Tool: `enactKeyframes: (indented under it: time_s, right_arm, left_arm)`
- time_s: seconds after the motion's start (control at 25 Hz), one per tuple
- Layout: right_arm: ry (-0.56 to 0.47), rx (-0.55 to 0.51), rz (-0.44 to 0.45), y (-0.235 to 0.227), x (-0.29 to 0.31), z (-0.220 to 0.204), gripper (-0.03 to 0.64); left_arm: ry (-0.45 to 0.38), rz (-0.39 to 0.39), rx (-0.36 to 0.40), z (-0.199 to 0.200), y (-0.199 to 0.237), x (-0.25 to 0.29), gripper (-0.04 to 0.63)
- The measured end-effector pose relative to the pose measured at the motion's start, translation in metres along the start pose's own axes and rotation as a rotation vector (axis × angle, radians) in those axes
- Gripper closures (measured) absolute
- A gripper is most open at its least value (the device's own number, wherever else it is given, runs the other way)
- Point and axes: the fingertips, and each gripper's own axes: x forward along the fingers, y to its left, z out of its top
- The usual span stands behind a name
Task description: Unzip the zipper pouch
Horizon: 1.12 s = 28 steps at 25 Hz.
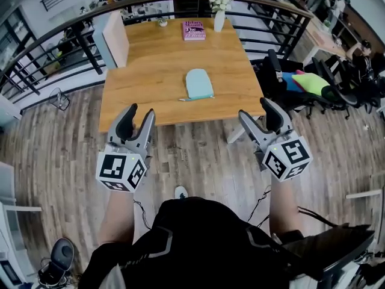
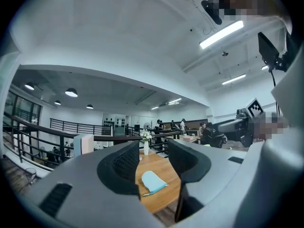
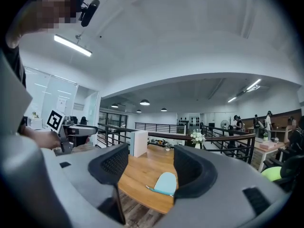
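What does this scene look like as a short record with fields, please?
surface: wooden table
target: light blue zipper pouch, lying flat near the table's near edge, touched by nothing
other items: pink book and vase of white flowers at the far edge
left gripper: jaws apart, empty, short of the table, over the floor
right gripper: jaws apart, empty, also short of the table
task status: unzipping not yet begun

Pouch (image 1: 199,83) on table (image 1: 150,71) ctr; book (image 1: 194,30) behind, vase (image 1: 219,18) R of book. L gripper (image 1: 140,112), R gripper (image 1: 255,108) before near edge.
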Motion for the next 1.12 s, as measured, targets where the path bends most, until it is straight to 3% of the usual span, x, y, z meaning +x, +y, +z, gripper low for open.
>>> enactKeyframes:
  time_s: [0.4, 0.72, 0.92, 1.12]
  right_arm:
    - [0.029, 0.014, 0.023, 0.011, 0.079, 0.001, 0.327]
    - [0.045, -0.005, 0.082, -0.009, 0.120, -0.007, 0.328]
    - [0.028, -0.020, 0.176, -0.034, 0.155, -0.016, 0.336]
    - [-0.002, -0.012, 0.337, -0.070, 0.188, -0.013, 0.365]
  left_arm:
    - [-0.005, -0.029, -0.021, -0.010, 0.068, 0.042, 0.337]
    - [0.014, -0.041, -0.012, -0.022, 0.074, 0.069, 0.337]
    - [0.027, 0.025, 0.022, -0.027, 0.070, 0.097, 0.337]
    - [0.068, 0.081, 0.038, -0.031, 0.050, 0.138, 0.359]
